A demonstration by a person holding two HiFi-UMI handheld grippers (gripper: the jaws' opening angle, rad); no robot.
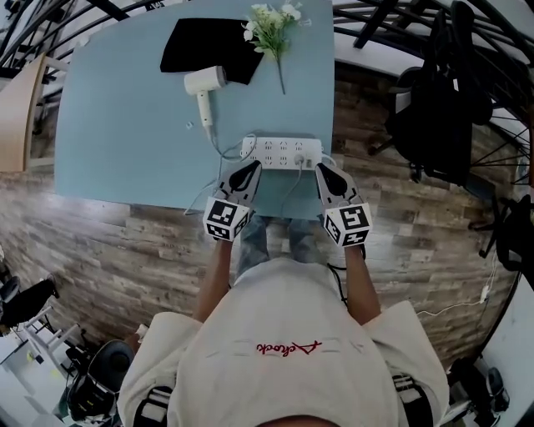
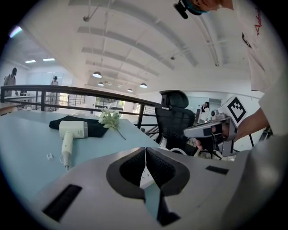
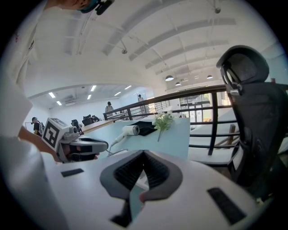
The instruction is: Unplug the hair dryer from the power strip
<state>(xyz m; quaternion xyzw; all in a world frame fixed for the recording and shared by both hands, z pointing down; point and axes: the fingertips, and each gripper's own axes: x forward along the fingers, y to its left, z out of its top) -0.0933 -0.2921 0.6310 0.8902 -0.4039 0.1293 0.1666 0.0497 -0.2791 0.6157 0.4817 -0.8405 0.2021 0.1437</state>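
Two grippers at table edge, hair dryer beyond

Nearest: left gripper (image 1: 248,170) and right gripper (image 1: 322,170), both with jaws pressed together and nothing between them, tips just short of the white power strip (image 1: 281,153) at the near edge of the blue table (image 1: 125,125). Farther left: white hair dryer (image 1: 204,84), its cord (image 1: 219,148) running to the strip's left end. Farthest: black cloth (image 1: 200,46), flower sprig (image 1: 271,25).
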